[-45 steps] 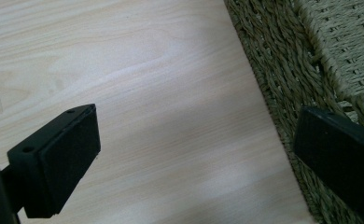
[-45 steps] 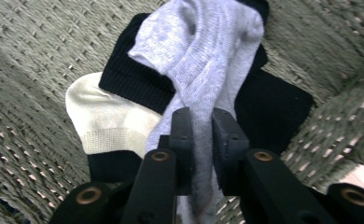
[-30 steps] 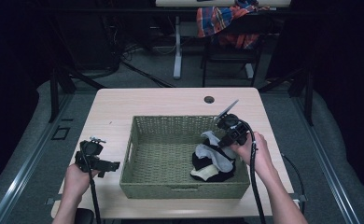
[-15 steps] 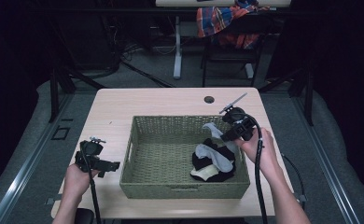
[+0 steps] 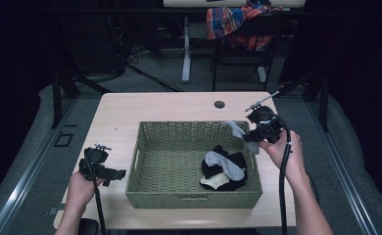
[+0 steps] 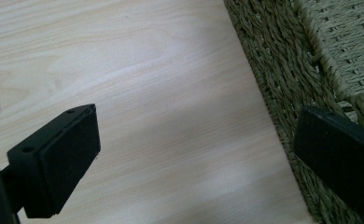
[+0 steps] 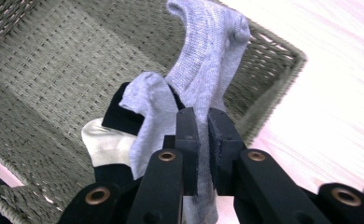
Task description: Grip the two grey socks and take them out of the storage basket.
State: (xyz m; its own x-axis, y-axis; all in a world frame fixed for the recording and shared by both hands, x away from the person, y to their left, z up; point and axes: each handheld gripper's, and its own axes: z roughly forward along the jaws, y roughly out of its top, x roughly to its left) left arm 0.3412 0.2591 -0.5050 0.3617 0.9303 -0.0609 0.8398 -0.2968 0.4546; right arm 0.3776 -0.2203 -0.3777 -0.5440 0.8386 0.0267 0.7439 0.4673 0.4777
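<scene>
Dim room, pale wooden worktop. Right claw is clamped on a grey sock, lifted over the woven basket's far right rim, probably for sorting. Left claw waits with jaws apart beside the basket wall, empty.

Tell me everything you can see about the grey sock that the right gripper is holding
The grey sock is a light grey knit, soft and limp. The right gripper has its jaws shut on it, with fabric rising crumpled beyond them and a little showing below. In the high view the sock is lifted over the far right corner of the woven basket, clear of the sock pile inside. Its full length and shape cannot be made out.
</scene>
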